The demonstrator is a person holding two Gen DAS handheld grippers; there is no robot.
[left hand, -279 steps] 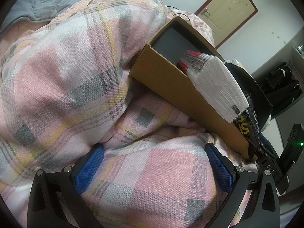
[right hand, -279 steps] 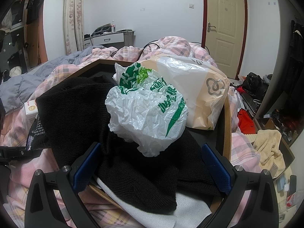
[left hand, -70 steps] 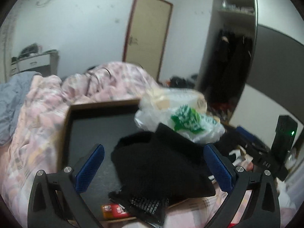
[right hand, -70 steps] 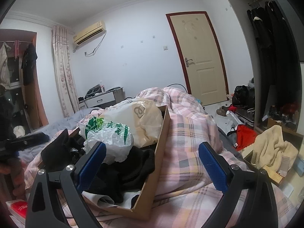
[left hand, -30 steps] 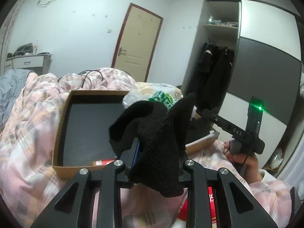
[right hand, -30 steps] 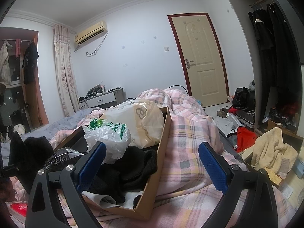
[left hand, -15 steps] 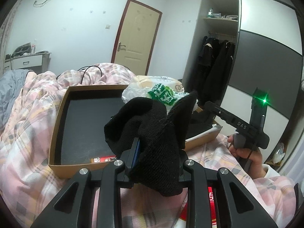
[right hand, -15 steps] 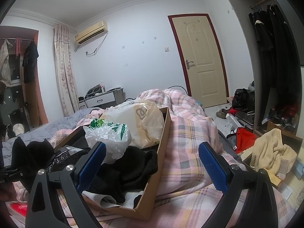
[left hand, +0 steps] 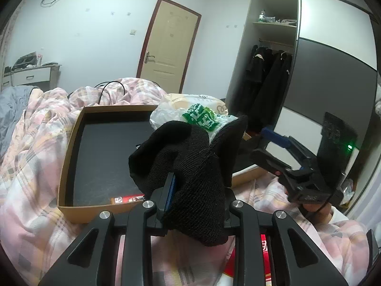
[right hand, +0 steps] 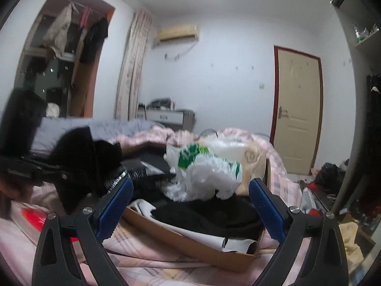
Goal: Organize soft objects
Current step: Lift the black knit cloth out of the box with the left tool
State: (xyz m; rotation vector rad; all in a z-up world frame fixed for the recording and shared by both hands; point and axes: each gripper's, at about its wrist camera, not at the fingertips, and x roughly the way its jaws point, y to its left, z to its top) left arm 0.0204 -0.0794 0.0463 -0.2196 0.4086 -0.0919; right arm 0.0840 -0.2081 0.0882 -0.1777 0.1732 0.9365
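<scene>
left claw (left hand: 197, 205) clamped on black knit garment (left hand: 190, 164), lifted clear of the cardboard box (left hand: 69, 157) on the bed so it hangs free for sorting. right claw (right hand: 190, 205) wide open, empty, facing plastic bags (right hand: 204, 169) at the box's far right.

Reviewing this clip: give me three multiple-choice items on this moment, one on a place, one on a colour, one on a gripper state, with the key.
1. Where do the plastic bags lie?
A. in the cardboard box
B. on the floor
C. on the wardrobe shelf

2. What colour is the knit garment in the left gripper?
A. red
B. black
C. yellow

3. How does the right gripper stand?
A. shut on a bag
B. shut on a towel
C. open, holding nothing

Key: 1 A, the bags sit inside the box walls; 2 B, the knit is black in both views; 3 C, its blue pads stand wide apart with nothing between.
</scene>
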